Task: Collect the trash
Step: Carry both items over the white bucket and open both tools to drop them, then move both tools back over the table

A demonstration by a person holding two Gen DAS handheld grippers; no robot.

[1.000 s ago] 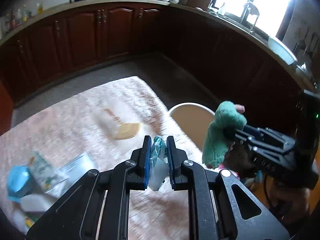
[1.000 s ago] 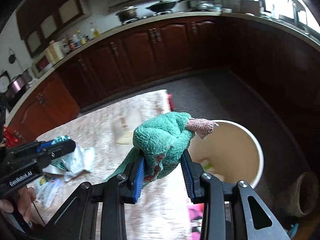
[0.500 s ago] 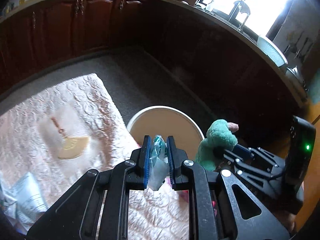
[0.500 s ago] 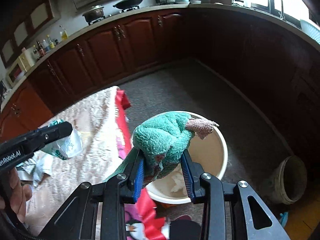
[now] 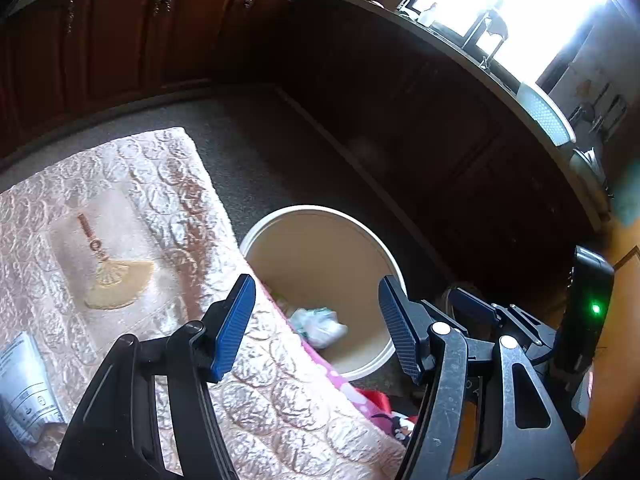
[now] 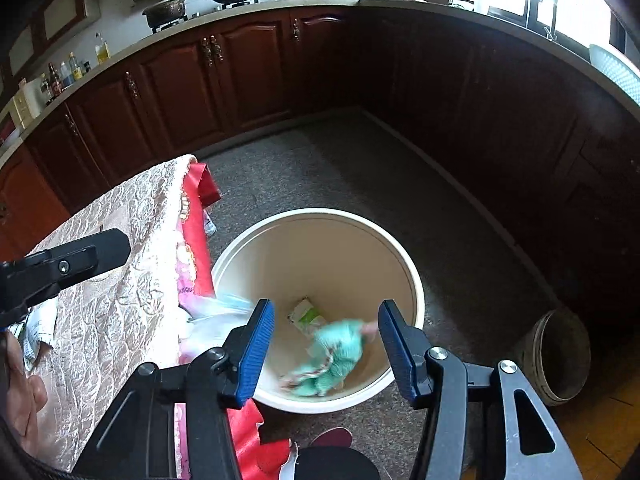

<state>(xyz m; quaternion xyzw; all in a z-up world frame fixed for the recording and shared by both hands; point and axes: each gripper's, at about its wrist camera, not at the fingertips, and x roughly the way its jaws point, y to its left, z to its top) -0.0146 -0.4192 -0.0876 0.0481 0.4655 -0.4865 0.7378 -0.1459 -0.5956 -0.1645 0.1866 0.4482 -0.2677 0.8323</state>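
A cream round bin stands on the floor beside the table. My left gripper is open and empty above the table edge and bin. A crumpled plastic wrapper lies in the bin. My right gripper is open and empty over the bin. A green cloth, blurred, is falling inside the bin. A green-white packet lies on the bin floor. The right gripper also shows in the left wrist view.
The table has a pinkish embossed cloth with a fan-shaped trinket and a printed wrapper at the left edge. Dark wood cabinets ring the room. A brown pot stands on the floor right of the bin.
Both grippers opened over the bin. The plastic wrapper dropped from the left one into the bin; the green cloth left the right one and is falling in.
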